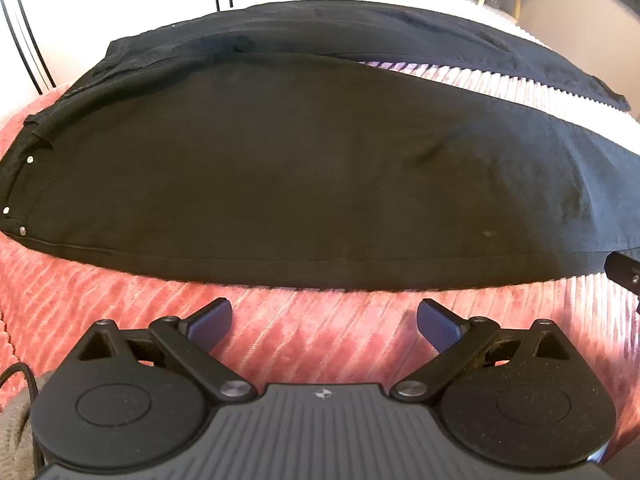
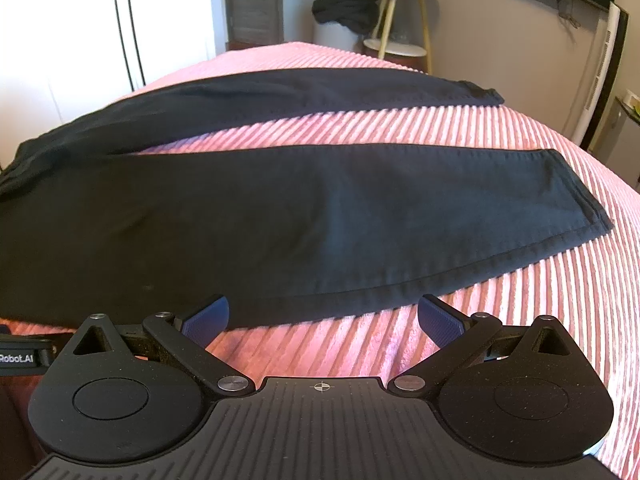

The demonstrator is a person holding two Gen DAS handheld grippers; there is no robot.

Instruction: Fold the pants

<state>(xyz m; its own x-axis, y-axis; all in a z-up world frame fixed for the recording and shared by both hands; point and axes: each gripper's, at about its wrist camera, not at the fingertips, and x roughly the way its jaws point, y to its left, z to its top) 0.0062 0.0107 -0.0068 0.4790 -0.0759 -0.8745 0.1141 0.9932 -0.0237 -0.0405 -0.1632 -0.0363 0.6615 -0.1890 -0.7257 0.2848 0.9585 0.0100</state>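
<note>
Black pants (image 1: 280,176) lie spread flat on a pink ribbed bedspread (image 1: 304,332), waistband with metal rivets at the left. In the right wrist view the two legs (image 2: 320,208) run to the right, slightly apart, hems at the far right. My left gripper (image 1: 324,320) is open and empty, just short of the near edge of the near leg by the hip. My right gripper (image 2: 323,318) is open and empty, at the near edge of the same leg further down. The right gripper's side also shows in the left wrist view (image 1: 624,274).
The bedspread (image 2: 520,320) extends right of the hems. A small round side table (image 2: 400,12) with dark clothing (image 2: 348,8) hung on it stands beyond the bed. White wall or wardrobe at the left, a dark screen at top right.
</note>
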